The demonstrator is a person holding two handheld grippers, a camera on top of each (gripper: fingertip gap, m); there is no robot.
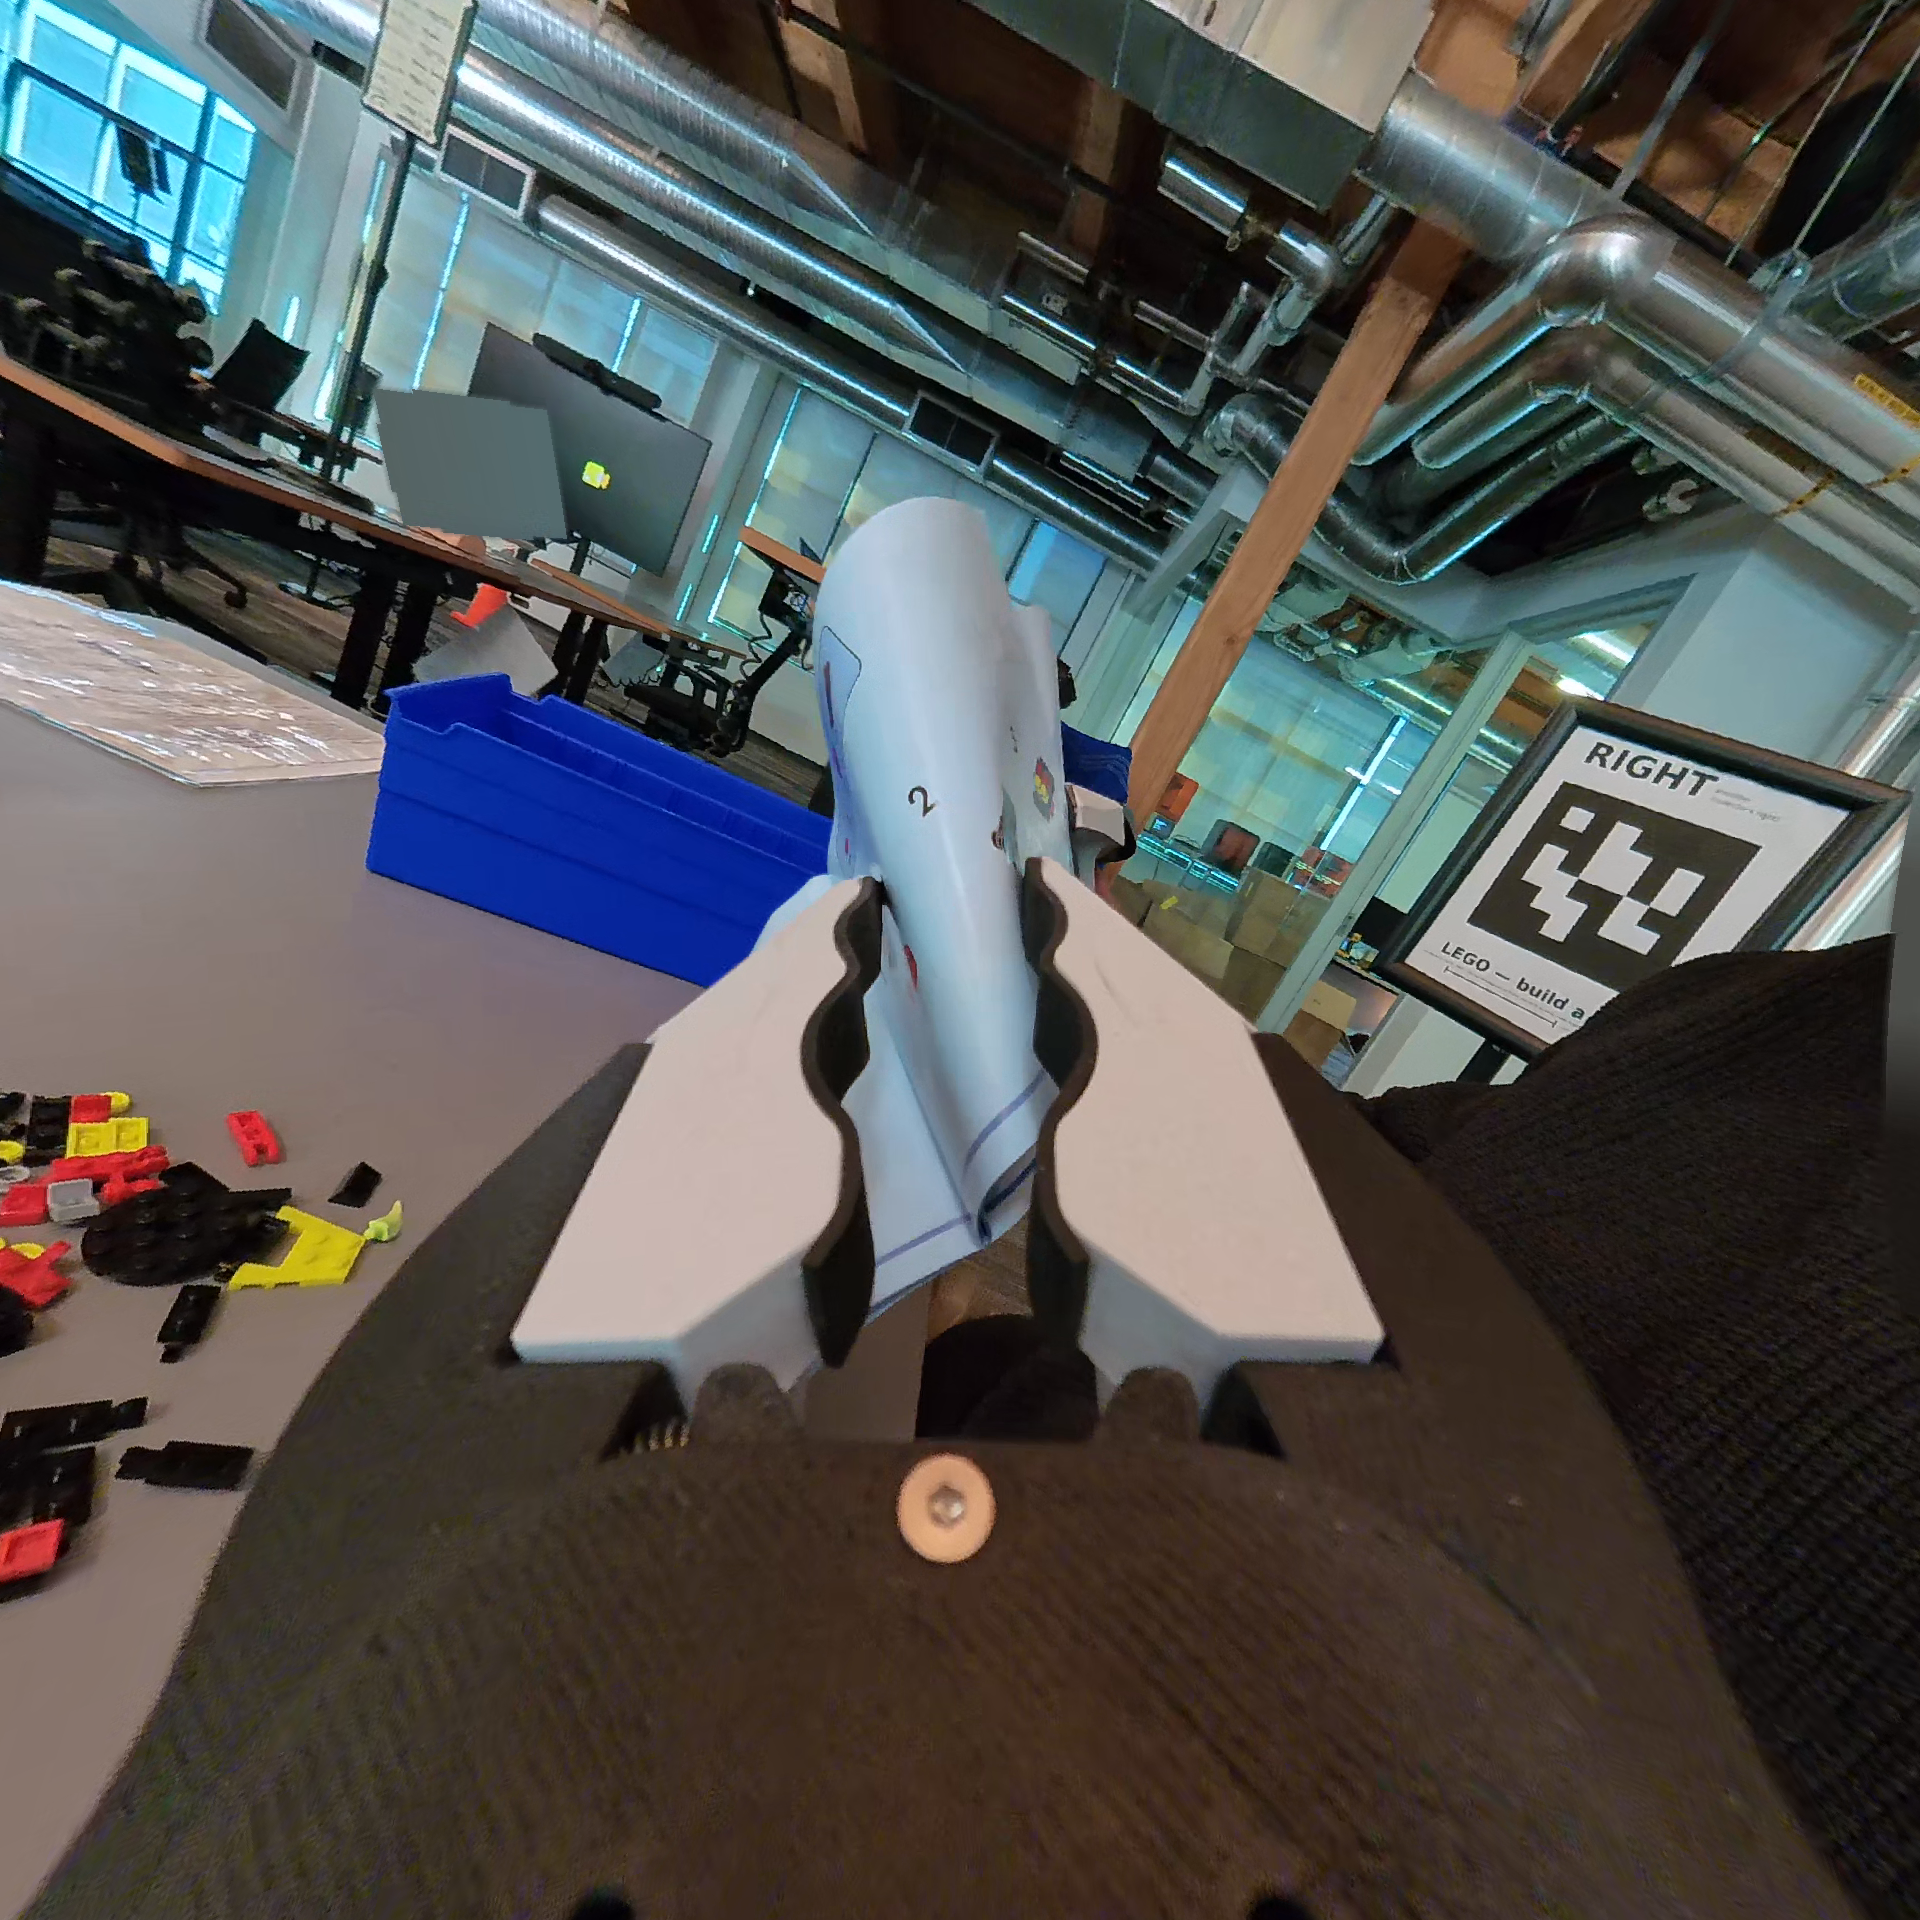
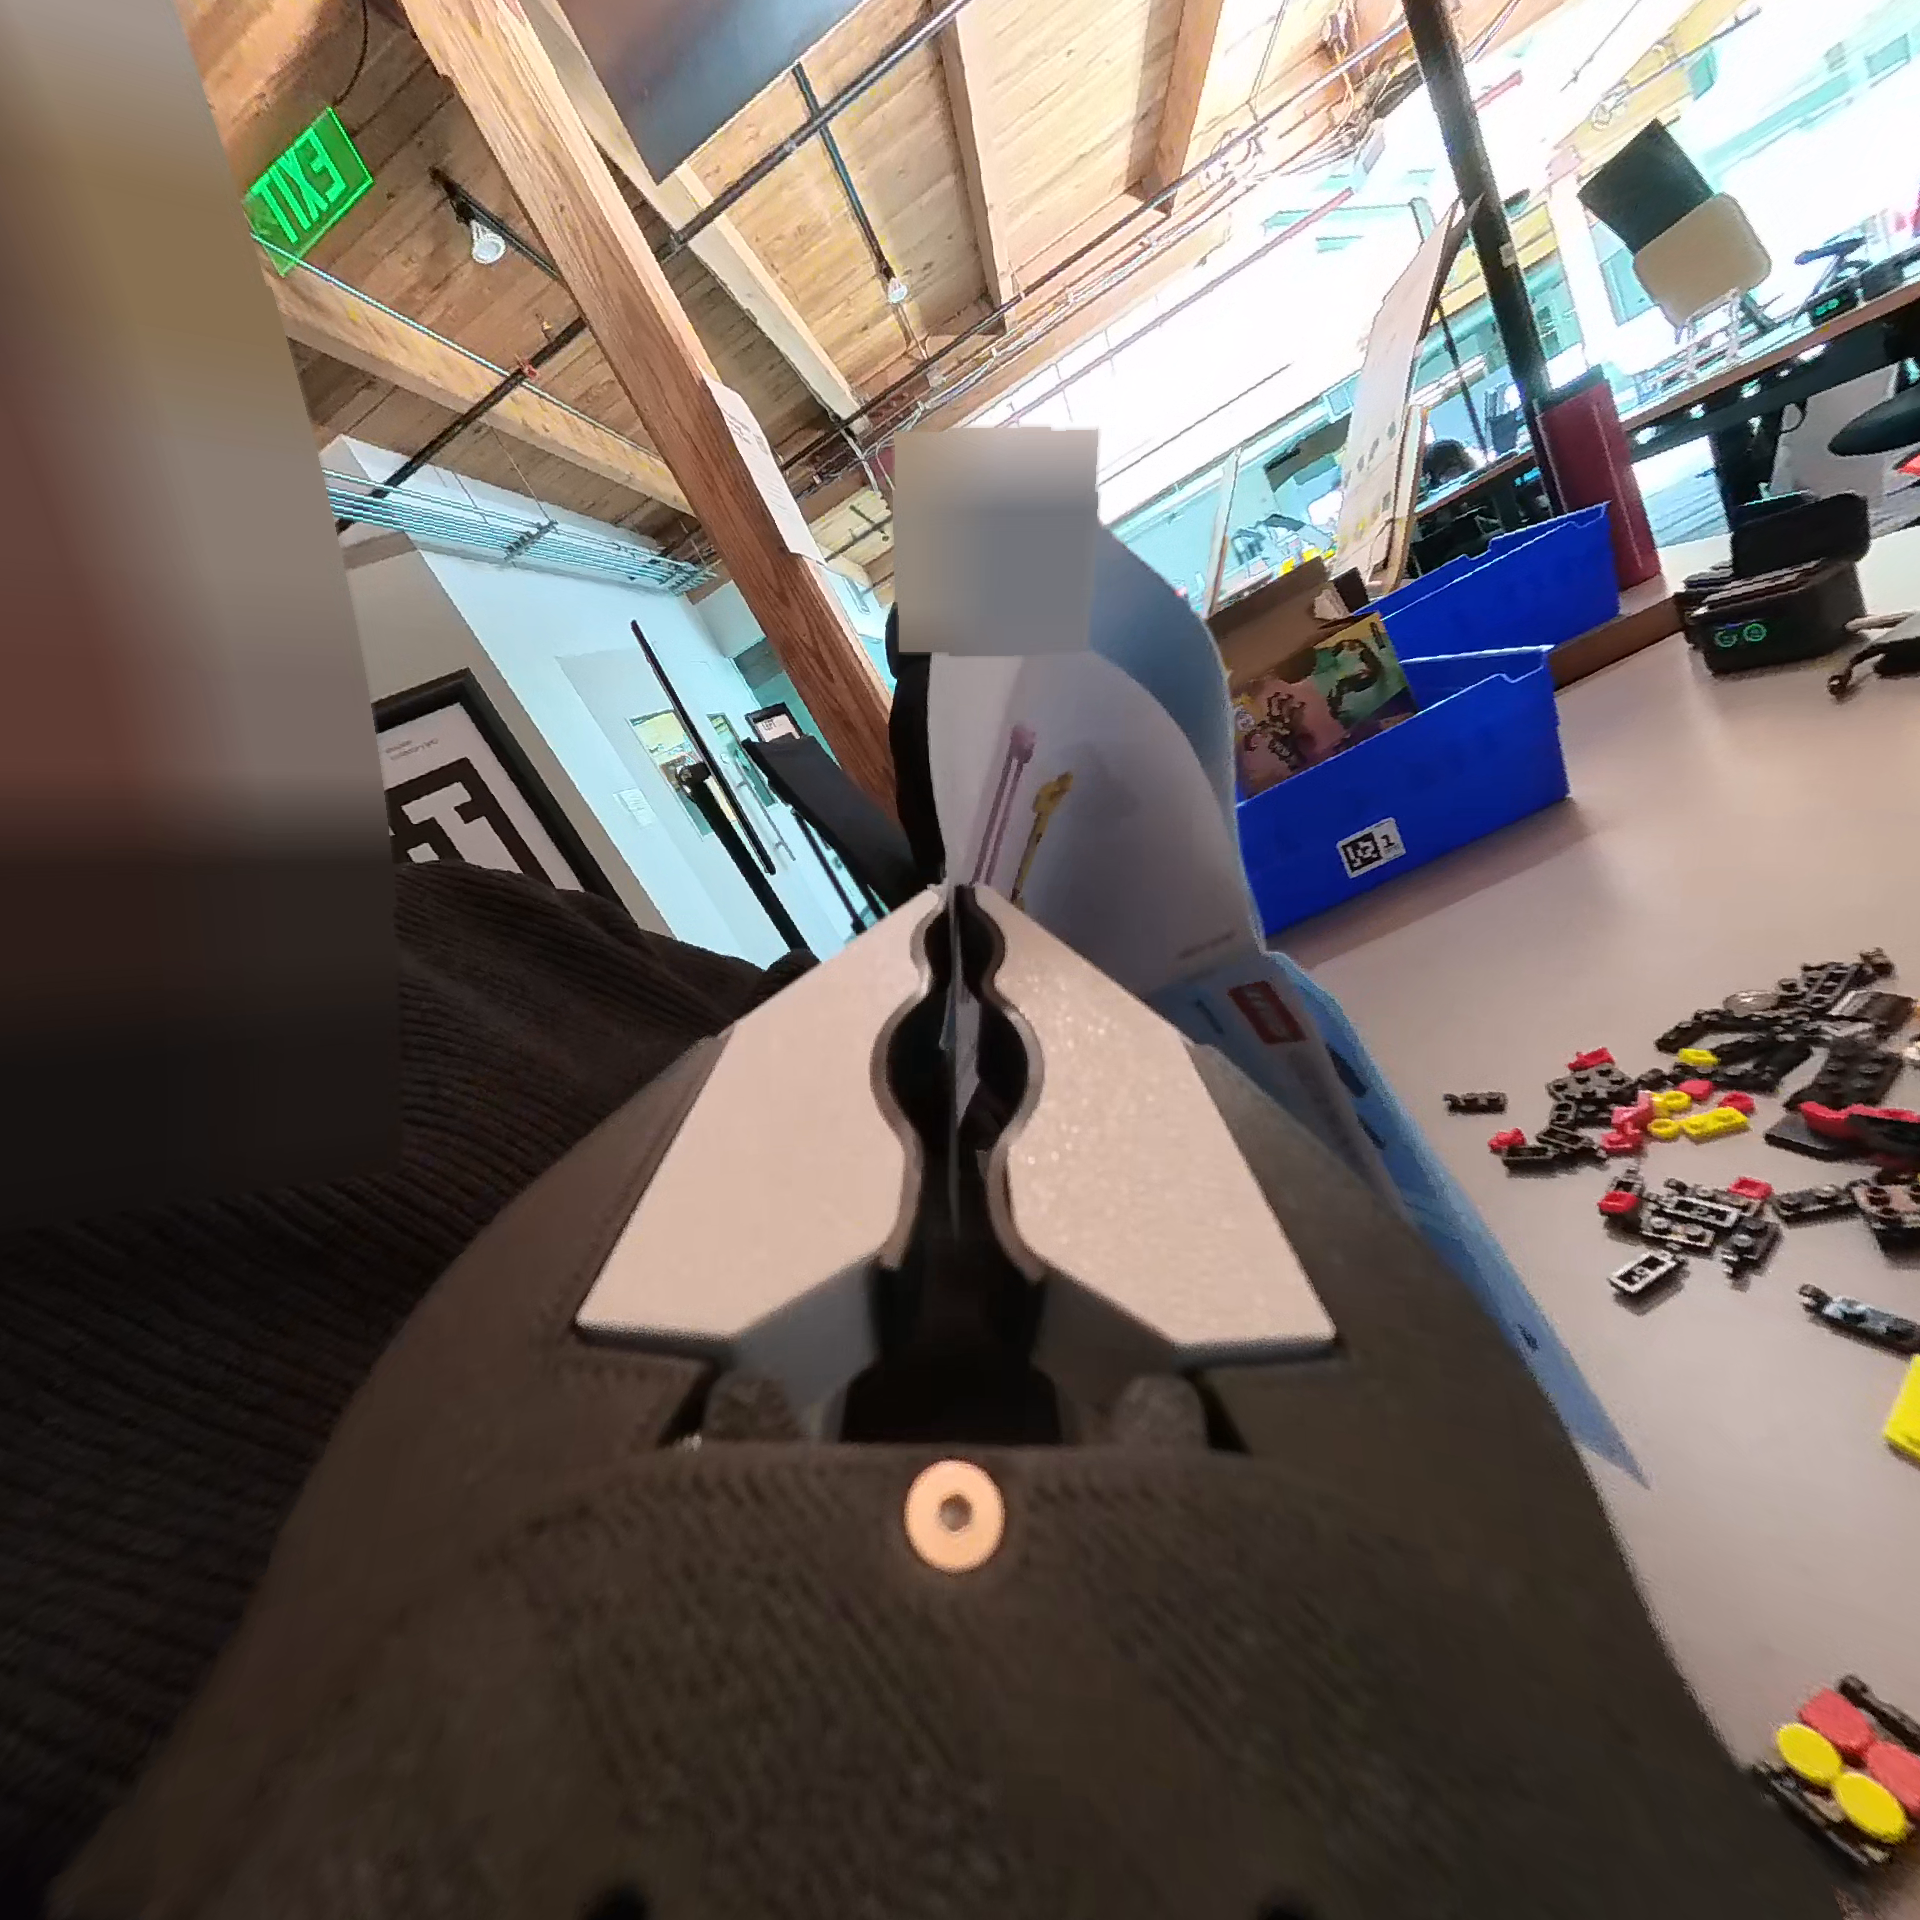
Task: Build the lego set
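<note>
The left gripper (image 1: 951, 883) has its fingers (image 1: 727, 1122) partly apart, and the paper booklet (image 1: 935, 790) curls up between them, touching the inner pads. The right gripper (image 2: 961, 904) has its fingers (image 2: 1132, 1132) pressed together on an edge of the booklet (image 2: 1101, 831). A blurred patch covers the top of the booklet in the right view. The loose lego pieces (image 1: 156, 1216) lie on the grey tabletop (image 1: 260, 966), below and beside the booklet. A blue bin (image 1: 582, 800) sits behind the booklet.
</note>
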